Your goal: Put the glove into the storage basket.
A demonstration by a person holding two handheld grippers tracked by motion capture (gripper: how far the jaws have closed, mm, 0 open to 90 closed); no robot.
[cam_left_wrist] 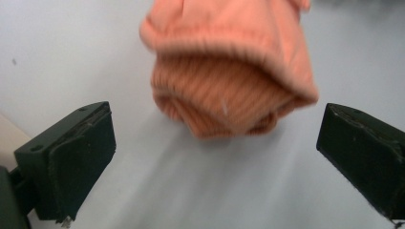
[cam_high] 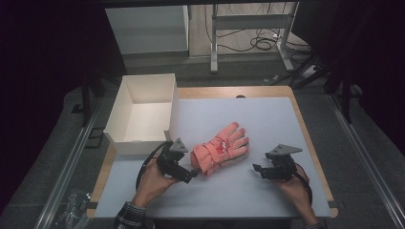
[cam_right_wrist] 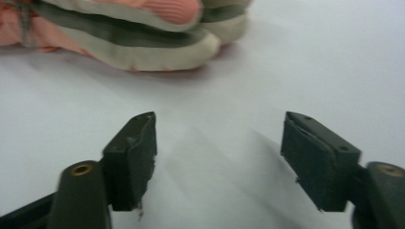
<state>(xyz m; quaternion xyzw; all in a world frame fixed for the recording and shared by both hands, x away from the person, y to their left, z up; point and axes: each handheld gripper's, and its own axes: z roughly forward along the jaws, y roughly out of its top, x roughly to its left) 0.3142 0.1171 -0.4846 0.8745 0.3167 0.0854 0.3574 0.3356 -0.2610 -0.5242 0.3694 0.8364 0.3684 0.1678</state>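
A pair of orange-pink gloves [cam_high: 220, 148] lies stacked on the pale table mat [cam_high: 258, 191], cuffs toward the near left. My left gripper [cam_high: 190, 175] sits just left of the cuffs, jaws wide apart. In the left gripper view the ribbed orange cuff [cam_left_wrist: 229, 90] lies ahead of the open left gripper [cam_left_wrist: 217, 162], untouched. My right gripper [cam_high: 258, 171] rests to the right of the gloves, a short gap away. In the right gripper view the right gripper [cam_right_wrist: 218, 143] stands open over bare mat, with the glove fingertips [cam_right_wrist: 143, 28] beyond it.
An empty white open box [cam_high: 143, 114] stands at the mat's far left corner, just behind my left hand. The wooden table edge [cam_high: 310, 143] runs along the right. Beyond the table are a desk frame [cam_high: 248, 28] and floor cables [cam_high: 267, 43].
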